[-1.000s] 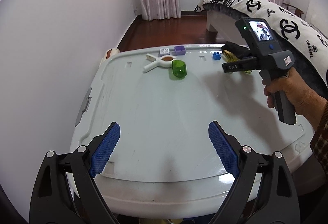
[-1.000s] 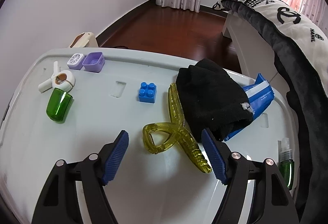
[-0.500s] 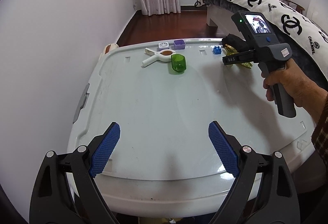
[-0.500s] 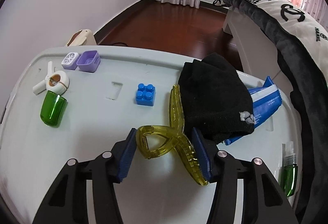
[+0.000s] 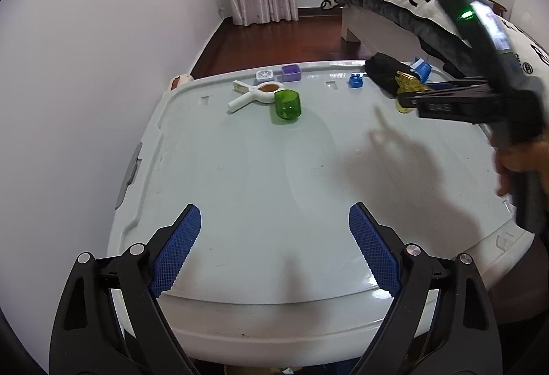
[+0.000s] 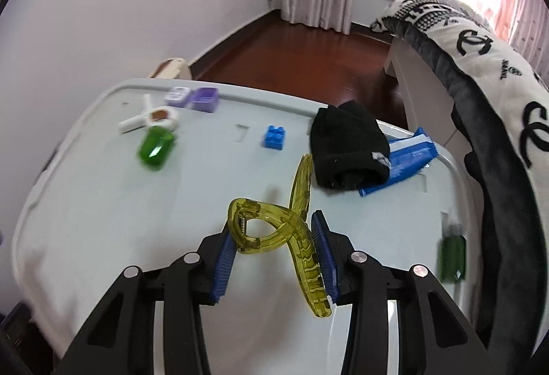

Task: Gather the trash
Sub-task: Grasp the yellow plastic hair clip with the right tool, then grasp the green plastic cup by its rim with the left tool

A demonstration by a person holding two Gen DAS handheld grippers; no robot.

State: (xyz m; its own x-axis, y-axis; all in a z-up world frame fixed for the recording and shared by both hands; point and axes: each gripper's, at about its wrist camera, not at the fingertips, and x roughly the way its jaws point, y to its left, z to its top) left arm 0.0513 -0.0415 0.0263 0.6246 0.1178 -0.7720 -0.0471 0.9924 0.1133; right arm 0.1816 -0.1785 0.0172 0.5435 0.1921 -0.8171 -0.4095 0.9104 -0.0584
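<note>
Right claw (image 6: 274,258) pinches the yellow hair clip (image 6: 274,231), apparently raised off the table (image 6: 103,220) near its right edge; left claw (image 5: 274,251) hangs spread and empty over the near edge. Contact falls on the clip's curved, smooth handles, so it may pivot or spring loose. A drop could land it on the black cloth (image 6: 346,148) toward the far right corner.

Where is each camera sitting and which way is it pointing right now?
Left wrist: on the left claw, open above the near edge of the grey lid, facing the far items; it also shows the right claw and right hand.
Right wrist: on the right claw, shut on the yellow clip, facing the black cloth.
Shared: green cup, blue brick, clip.
</note>
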